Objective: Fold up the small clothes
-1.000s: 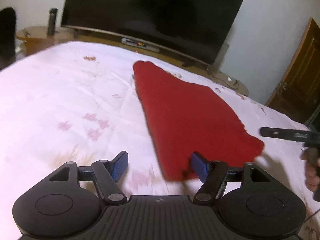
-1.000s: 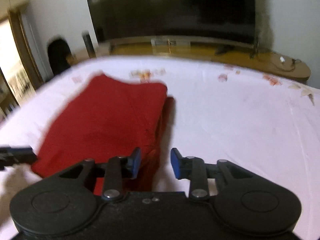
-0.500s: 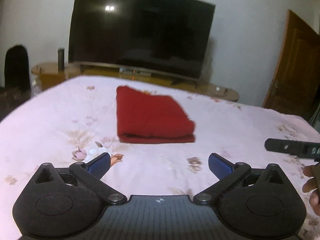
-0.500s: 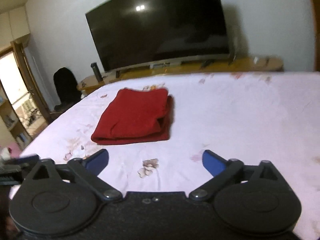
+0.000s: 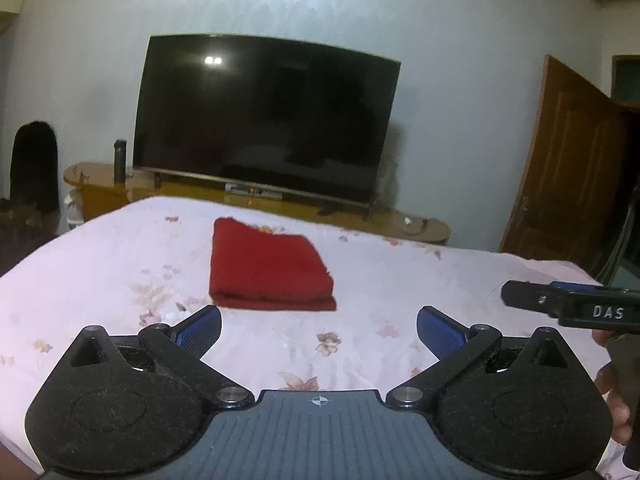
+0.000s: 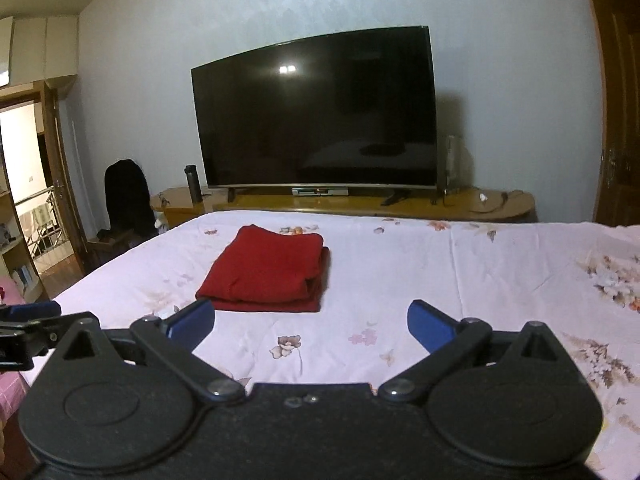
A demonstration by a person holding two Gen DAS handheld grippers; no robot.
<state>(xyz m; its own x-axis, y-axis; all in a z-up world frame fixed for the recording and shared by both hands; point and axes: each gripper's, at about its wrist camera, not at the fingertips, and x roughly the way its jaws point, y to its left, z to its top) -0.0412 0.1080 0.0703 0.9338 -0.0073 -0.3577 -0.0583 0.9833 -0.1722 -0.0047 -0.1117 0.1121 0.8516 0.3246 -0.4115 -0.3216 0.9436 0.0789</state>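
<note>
A red garment (image 5: 266, 268) lies folded in a neat rectangle on the pale floral bedsheet (image 5: 100, 264); it also shows in the right wrist view, red garment (image 6: 266, 272). My left gripper (image 5: 318, 330) is held back from it, above the sheet, jaws wide open with nothing between the blue pads. My right gripper (image 6: 310, 324) is likewise open and empty, well short of the cloth. The right gripper's tip (image 5: 560, 304) juts in at the right of the left wrist view, with the person's hand (image 5: 612, 384) below it.
A large dark TV (image 5: 260, 120) stands on a low wooden cabinet (image 6: 360, 200) beyond the bed's far edge. A dark bottle (image 5: 119, 160) stands on the cabinet's left end. A brown door (image 5: 560, 168) is at the right, a dark chair (image 6: 128, 196) at the left.
Both grippers let go of the red garment, opened wide, and drew back and up from it. The cloth now lies folded and small in view on the bed.
</note>
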